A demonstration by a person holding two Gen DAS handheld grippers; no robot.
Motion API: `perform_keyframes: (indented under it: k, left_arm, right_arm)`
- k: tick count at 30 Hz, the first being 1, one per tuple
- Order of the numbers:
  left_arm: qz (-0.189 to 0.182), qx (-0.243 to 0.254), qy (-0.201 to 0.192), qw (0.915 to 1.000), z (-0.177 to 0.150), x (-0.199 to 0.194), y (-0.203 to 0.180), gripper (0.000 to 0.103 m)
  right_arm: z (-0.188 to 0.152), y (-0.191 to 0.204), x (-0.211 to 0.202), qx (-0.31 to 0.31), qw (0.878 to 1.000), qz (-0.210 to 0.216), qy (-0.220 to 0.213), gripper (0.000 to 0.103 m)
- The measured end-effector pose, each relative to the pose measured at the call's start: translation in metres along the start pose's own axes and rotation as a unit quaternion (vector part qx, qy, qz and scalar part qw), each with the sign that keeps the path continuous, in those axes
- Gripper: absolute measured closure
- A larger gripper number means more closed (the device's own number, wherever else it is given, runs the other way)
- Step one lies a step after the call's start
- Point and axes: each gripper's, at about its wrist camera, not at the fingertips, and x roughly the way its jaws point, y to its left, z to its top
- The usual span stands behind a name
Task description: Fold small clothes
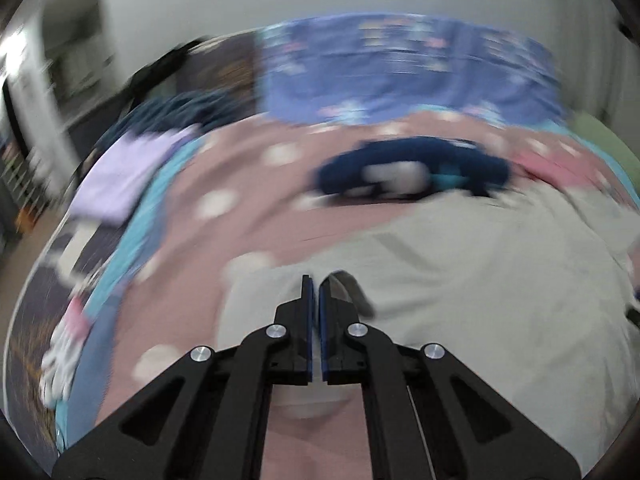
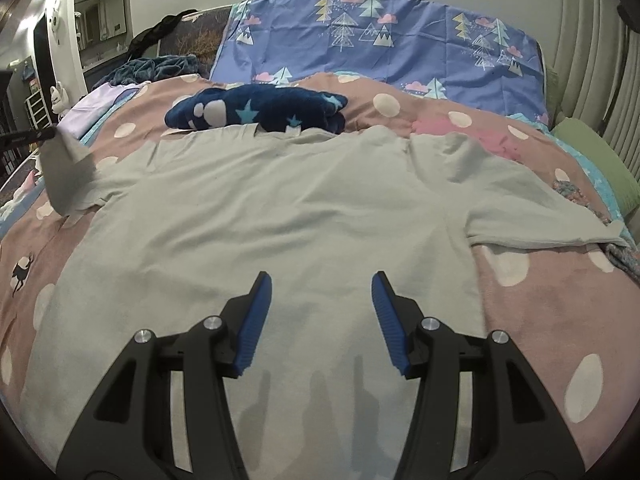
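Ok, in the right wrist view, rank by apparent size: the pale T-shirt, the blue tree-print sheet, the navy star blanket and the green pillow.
1. pale T-shirt, though it lies nearest the camera
2. blue tree-print sheet
3. navy star blanket
4. green pillow, partly cut off at the edge

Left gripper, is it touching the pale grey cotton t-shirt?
Touching. In the right wrist view the left gripper lifts a corner of the pale grey cotton t-shirt; the left wrist view shows its jaws closed on cloth.
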Motion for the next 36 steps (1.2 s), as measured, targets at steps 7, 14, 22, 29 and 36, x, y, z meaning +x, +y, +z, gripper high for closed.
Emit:
perform_keyframes:
  k: [7,14,22,29,36]
  left_arm:
    - [-0.103,0.066,0.014,0.9924,0.009,0.002,-0.141,0.103]
    - [-0.134,0.121,0.049,0.9824,-0.028,0.017,-0.212,0.103]
    - [-0.096,0.073,0.091,0.9885,-0.08,0.042,-0.167,0.067]
    - [-0.098,0.099,0.082,0.9868,-0.102,0.045,-0.156,0.046]
    - [-0.093,0.093,0.07,0.9888,-0.094,0.056,-0.15,0.098]
  right_arm:
    - [0.008,-0.021,0.009,-0.007,0.997,0.081,0.011,0.066]
    - [0.035,-0.028,0.058,0.111,0.954,0.259,0.099,0.079]
    - [0.073,0.019,0.123,0.151,0.906,0.356,0.17,0.079]
    - [0.088,0.074,0.171,0.144,0.897,0.36,0.213,0.071]
    - [0.097,0.111,0.188,0.111,0.915,0.326,0.21,0.101]
